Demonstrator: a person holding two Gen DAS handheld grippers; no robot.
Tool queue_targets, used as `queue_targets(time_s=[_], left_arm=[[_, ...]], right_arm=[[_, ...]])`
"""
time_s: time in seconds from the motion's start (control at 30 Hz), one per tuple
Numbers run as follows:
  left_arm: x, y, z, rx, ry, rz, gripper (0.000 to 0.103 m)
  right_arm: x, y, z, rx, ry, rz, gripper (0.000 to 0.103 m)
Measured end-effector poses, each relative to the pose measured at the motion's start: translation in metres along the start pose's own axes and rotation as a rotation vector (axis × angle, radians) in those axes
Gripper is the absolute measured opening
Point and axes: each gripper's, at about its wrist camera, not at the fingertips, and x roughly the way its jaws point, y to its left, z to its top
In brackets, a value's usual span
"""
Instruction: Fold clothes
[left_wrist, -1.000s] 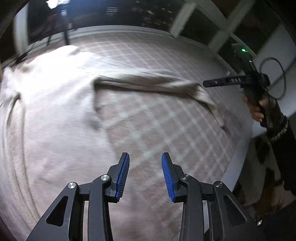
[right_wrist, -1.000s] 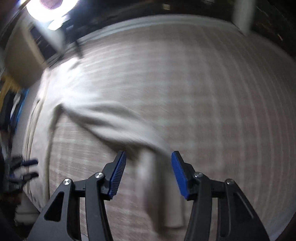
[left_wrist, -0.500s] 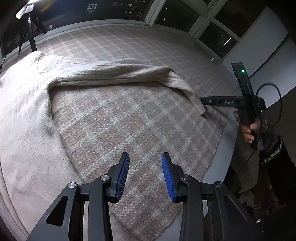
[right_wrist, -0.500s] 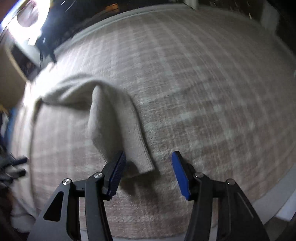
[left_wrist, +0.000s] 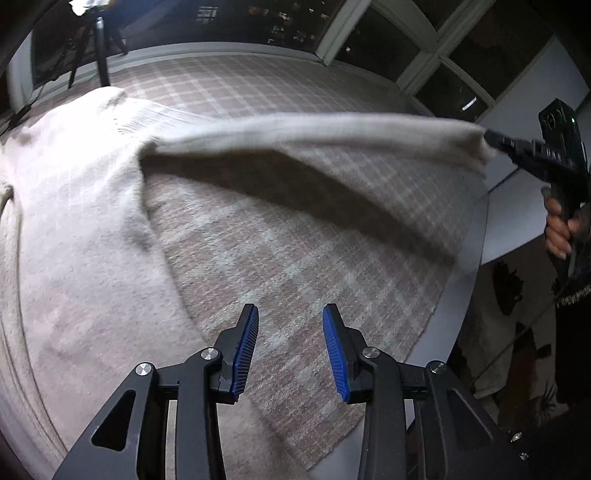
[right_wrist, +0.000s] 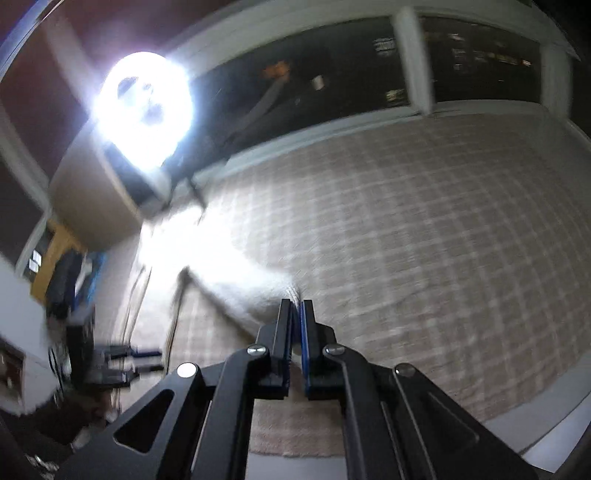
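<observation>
Cream knit sleeve (left_wrist: 314, 129) now up off the blanket (left_wrist: 295, 240), cuff pinched in my right gripper (right_wrist: 296, 308)

Half a second back the right jaws stood open around the cuff as it lay flat; now they are closed on it and the sleeve hangs taut in the air, from shoulder to gripper. Sweater (left_wrist: 74, 240) body lies flat on the left of the blanket. My left gripper (left_wrist: 290, 350) hovers over the plaid near the hem, jaws wide apart, holding nothing. Grasp looks made; I judge the sleeve fold across the body comes next
</observation>
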Motion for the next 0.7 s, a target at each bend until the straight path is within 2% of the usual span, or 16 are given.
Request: queue_targets(time_s=[0.13, 0.27, 0.33, 0.43, 0.5, 0.57, 0.63, 0.7], left_arm=[[-0.017, 0.007, -0.008, -0.019, -0.039, 0.008, 0.033], [-0.036, 0.024, -0.026, -0.082, -0.082, 0.025, 0.033], [-0.046, 0.035, -0.036, -0.118, -0.104, 0.039, 0.033], [-0.073, 0.055, -0.057, -0.169, -0.167, 0.070, 0.033], [-0.095, 0.072, -0.075, -0.209, -0.217, 0.095, 0.033], [-0.109, 0.088, -0.095, -0.262, -0.237, 0.107, 0.033], [-0.118, 0.103, -0.113, -0.310, -0.246, 0.115, 0.033], [-0.120, 0.111, -0.129, -0.329, -0.227, 0.128, 0.033]], right_arm=[[0.043, 0.028, -0.015, 0.005, 0.096, 0.065, 0.004], [0.071, 0.055, -0.012, 0.029, 0.110, 0.068, 0.004], [0.090, 0.090, -0.002, 0.022, 0.079, 0.117, 0.004], [0.086, 0.153, -0.008, -0.081, 0.084, 0.236, 0.004], [0.094, 0.206, -0.023, -0.179, 0.143, 0.320, 0.004], [0.105, 0.268, -0.059, -0.293, 0.286, 0.458, 0.004], [0.119, 0.318, -0.104, -0.449, 0.428, 0.498, 0.005], [0.127, 0.339, -0.129, -0.556, 0.506, 0.461, 0.011]])
